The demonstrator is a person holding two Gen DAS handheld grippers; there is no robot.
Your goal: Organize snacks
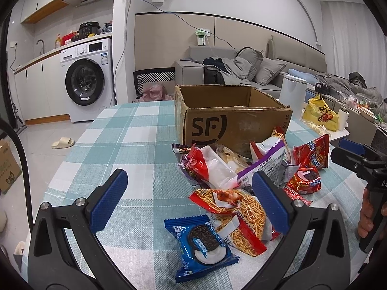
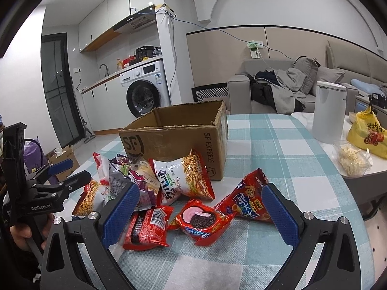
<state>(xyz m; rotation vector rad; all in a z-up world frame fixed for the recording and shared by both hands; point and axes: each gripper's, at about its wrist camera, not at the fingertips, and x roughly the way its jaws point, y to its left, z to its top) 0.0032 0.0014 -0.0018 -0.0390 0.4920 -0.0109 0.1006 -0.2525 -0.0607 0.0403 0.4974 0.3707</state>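
Observation:
An open brown cardboard box stands on the checked tablecloth, its inside hidden from view. A heap of snack packets lies in front of it. In the left wrist view my left gripper is open above a blue cookie pack and an orange noodle-stick bag. In the right wrist view my right gripper is open around a red cookie pack, with a red wafer pack and a red crisps bag beside it. A white noodle-stick bag leans against the box.
A white canister and a yellow bag stand on a side table to the right. A clear tub of shreds sits near the table edge. Behind are a sofa and a washing machine.

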